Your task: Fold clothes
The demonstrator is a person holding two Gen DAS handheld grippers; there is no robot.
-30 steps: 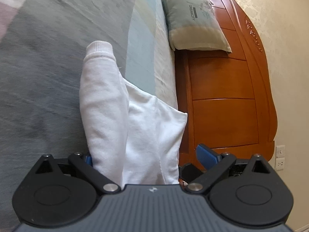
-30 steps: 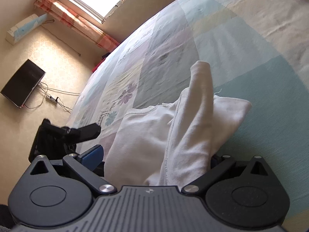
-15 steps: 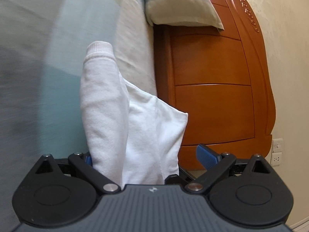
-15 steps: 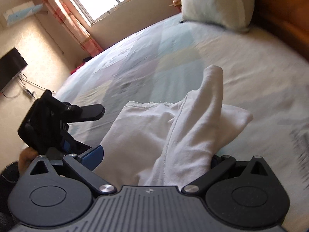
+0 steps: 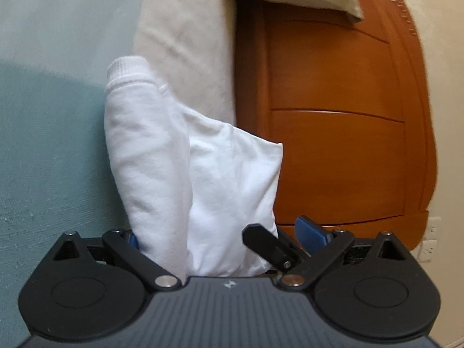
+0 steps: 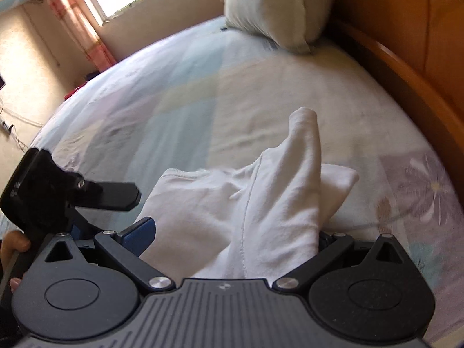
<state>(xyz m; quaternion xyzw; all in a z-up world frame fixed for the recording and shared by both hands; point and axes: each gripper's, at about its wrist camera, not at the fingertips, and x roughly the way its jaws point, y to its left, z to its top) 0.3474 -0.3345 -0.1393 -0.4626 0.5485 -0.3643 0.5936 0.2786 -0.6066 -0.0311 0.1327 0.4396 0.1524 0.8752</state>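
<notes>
Over the bed [image 6: 203,92], near the wooden headboard [image 5: 333,87], both grippers are gripping one white garment [image 5: 203,174] and holding it up off the patchwork bedspread. The left gripper [image 5: 229,232] is standing wide, its blue pads far apart, yet the cloth is bunching thickly between the fingers, pressing against the left pad and reaching down toward the body of the tool; whether the right pad is touching the cloth I cannot tell. A ribbed sleeve cuff [image 5: 127,65] is sticking out at the far end of the folded bundle. The right gripper [image 6: 232,232] is likewise spread wide, with the same garment filling the gap and covering its right finger, while its left blue pad [image 6: 139,232] is sitting just beside the cloth's edge. In the right wrist view the other tool's black finger is showing at left, with a hand [image 6: 13,245] wrapping its handle. A pillow [image 6: 278,8] is leaning against the headboard, well apart from the garment.
</notes>
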